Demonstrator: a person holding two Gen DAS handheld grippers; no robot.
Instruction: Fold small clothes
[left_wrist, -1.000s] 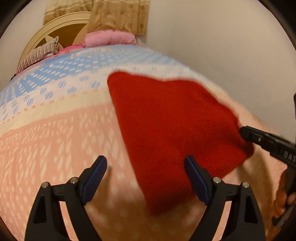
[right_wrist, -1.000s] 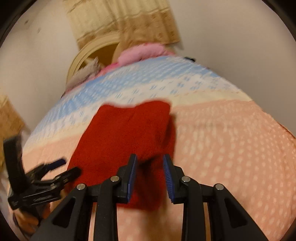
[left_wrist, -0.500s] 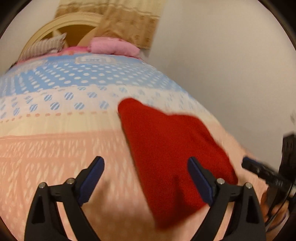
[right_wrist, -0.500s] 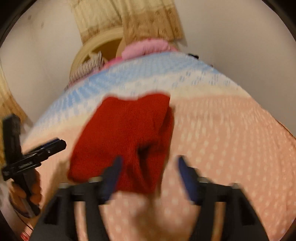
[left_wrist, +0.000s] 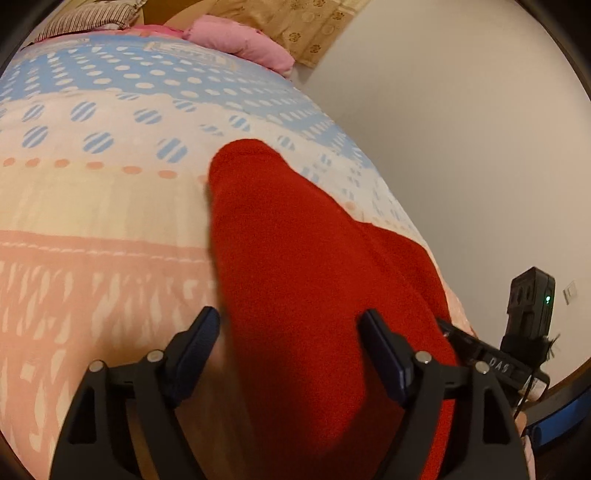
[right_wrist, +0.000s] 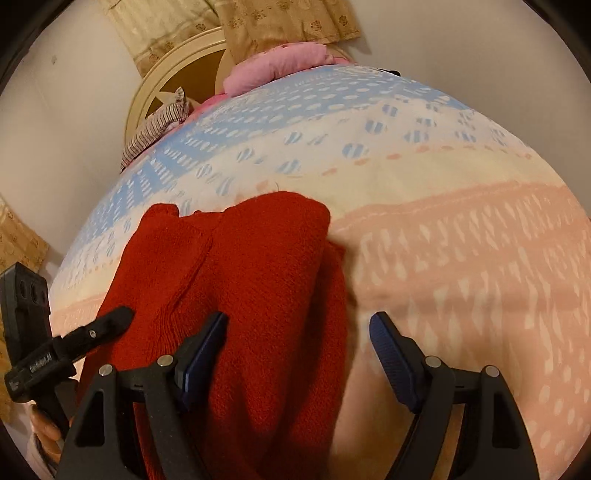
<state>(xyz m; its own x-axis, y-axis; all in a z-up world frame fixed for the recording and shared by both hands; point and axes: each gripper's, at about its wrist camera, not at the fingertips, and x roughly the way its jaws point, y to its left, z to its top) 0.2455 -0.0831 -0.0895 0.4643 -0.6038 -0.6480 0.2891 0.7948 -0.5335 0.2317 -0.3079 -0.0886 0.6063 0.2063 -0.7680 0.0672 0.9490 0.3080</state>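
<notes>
The bed fills nearly all I see – its quilt runs in bands, blue dots toward twelve o'clock, cream in the middle, peach nearest me. I use it as a soft, wide surface so a garment can lie flat while I work on it. At the far end, around twelve, a pink pillow and a striped pillow rest against the round headboard, with patterned curtains above.

The red knit garment lies on the peach and cream bands, its narrow end toward twelve and its wide end toward six, close under both my tools. It looks already doubled along its length – one layer edge shows along the three o'clock side – so I judge another fold comes next.

My right hand-held gripper hovers over the garment's three o'clock edge with its jaws spread wide and nothing pinched; one finger sits above the knit, the other above bare quilt, straddling the edge I would take.

My left hand-held gripper hangs over the nine o'clock edge, likewise astride it. Its jaws are closing, with cloth below them but not pressed by the pads.

In the right view the left tool pokes in at eight o'clock.
</notes>
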